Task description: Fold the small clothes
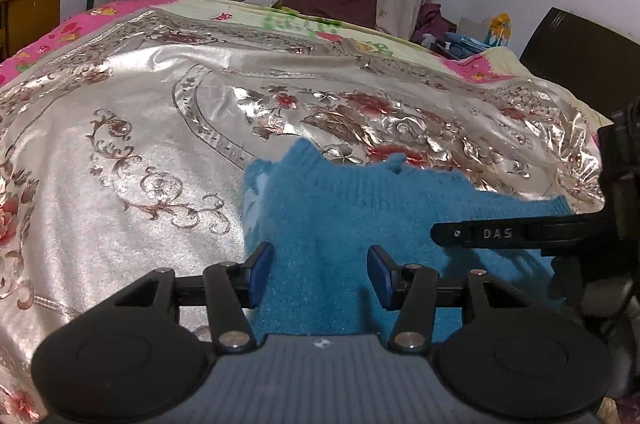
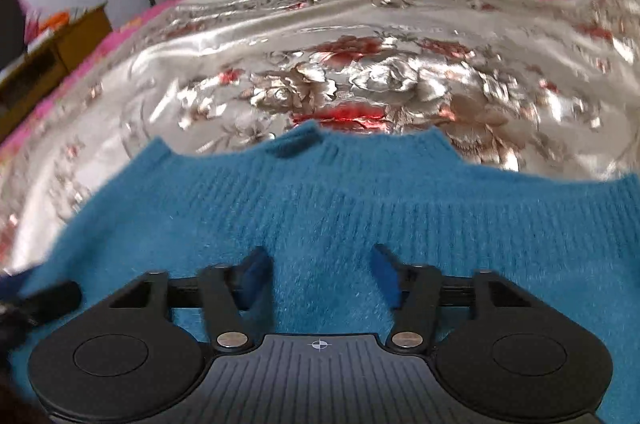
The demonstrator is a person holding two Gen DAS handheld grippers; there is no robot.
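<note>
Blue sweater on the bed, fold barely begun.

From the left wrist view, I had the left gripper low over the blue sweater, which lay on the silver floral bedspread; its fingers stood apart, clamping nothing, and the right gripper's arm reached in from the right. From the right wrist view, the right gripper also had its fingers apart over the knit, which looked mostly spread flat, so I judged nearly all the folding was left.

Indoor light, glare on shiny bedspread; right view motion-blurred; fisheye edges.
</note>
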